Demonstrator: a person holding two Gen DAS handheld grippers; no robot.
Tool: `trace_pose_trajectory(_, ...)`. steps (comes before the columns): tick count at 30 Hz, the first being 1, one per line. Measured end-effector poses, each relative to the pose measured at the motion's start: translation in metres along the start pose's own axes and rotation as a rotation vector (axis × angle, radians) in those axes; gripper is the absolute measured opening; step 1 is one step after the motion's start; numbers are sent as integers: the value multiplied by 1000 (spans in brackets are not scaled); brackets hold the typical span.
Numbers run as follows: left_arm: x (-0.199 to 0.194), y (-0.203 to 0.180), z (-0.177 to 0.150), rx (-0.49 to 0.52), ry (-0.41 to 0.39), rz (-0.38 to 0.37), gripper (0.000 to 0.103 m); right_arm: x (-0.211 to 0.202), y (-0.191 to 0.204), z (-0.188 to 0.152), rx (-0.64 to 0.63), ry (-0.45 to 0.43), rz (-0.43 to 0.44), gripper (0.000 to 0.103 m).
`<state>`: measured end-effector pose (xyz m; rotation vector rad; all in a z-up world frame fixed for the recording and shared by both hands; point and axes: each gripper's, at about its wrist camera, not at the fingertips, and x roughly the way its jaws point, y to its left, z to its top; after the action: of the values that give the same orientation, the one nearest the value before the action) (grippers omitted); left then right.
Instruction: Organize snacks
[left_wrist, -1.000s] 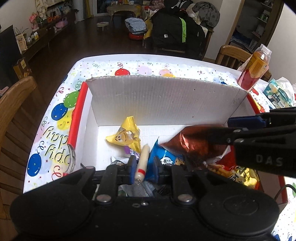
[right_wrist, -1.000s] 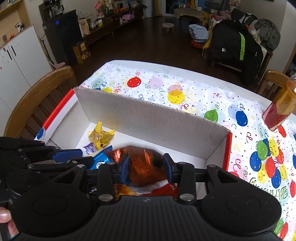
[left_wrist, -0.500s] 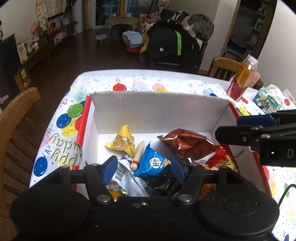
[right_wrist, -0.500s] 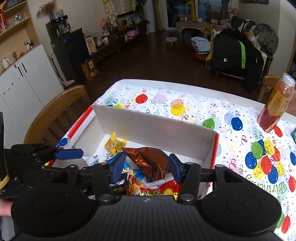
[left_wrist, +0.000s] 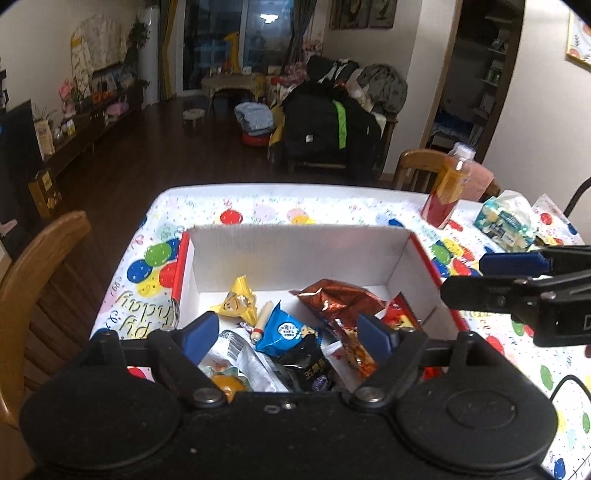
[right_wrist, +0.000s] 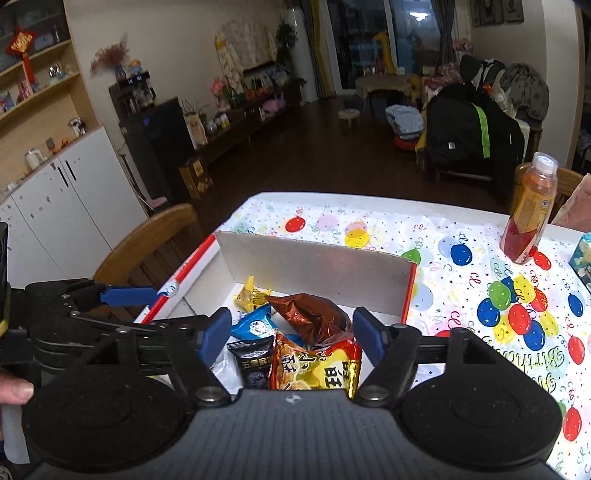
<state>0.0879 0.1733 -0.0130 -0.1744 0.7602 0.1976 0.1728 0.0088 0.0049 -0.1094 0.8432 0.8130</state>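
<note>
Left hand-held gripper (left_wrist: 286, 334) hangs above the near end of the box w/ its blue fingers (left_wrist: 201, 334) spread wide, nothing between them. Right hand-held gripper (right_wrist: 290, 334) is likewise spread and empty, over the same box; in the left view it shows side-on at the right edge (left_wrist: 517, 275).

Below them the cardboard box (left_wrist: 295, 251), white inside w/ red edges, holds the snacks in a loose pile: brown foil bag (left_wrist: 338, 301) on top toward the right, blue packet (left_wrist: 286, 330) just beside it at centre, a small sausage stick (left_wrist: 263, 323) touching the blue packet's left side, yellow smiley-face packet (left_wrist: 236, 304) toward the back left, black packet (right_wrist: 255, 363) at the near side, and a yellow-red noodle pack (right_wrist: 317, 367) next to it under the brown bag.

Box sits on a desk covered by a balloon-print cloth (right_wrist: 480, 295). Well apart from the box, at the far right, an upright orange drink bottle (right_wrist: 530, 210) and a tissue pack (left_wrist: 508, 219). Wooden chair (right_wrist: 147, 240) stands at the desk's left side. A thumb (right_wrist: 14, 389) shows at the left edge of the right view
</note>
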Motion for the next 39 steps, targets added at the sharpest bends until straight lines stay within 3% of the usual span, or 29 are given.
trace_pose_trajectory(4, -18, -5, -1, 20, -39, 10, 93, -16, -1, -9, 10, -40, 12, 77)
trace_pose_trajectory(16, -57, -11, -8, -7, -83, 2, 102, -51, 1, -30, 29, -124, 4, 85)
trace_pose_trajectory(21, -65, -16, -13, -10, -77, 17, 103, -64, 3, -38, 29, -170, -3, 103)
trace_pose_trajectory(39, -87, -22, -29, -30, -97, 50, 103, -84, 6, -64, 29, -195, -28, 103)
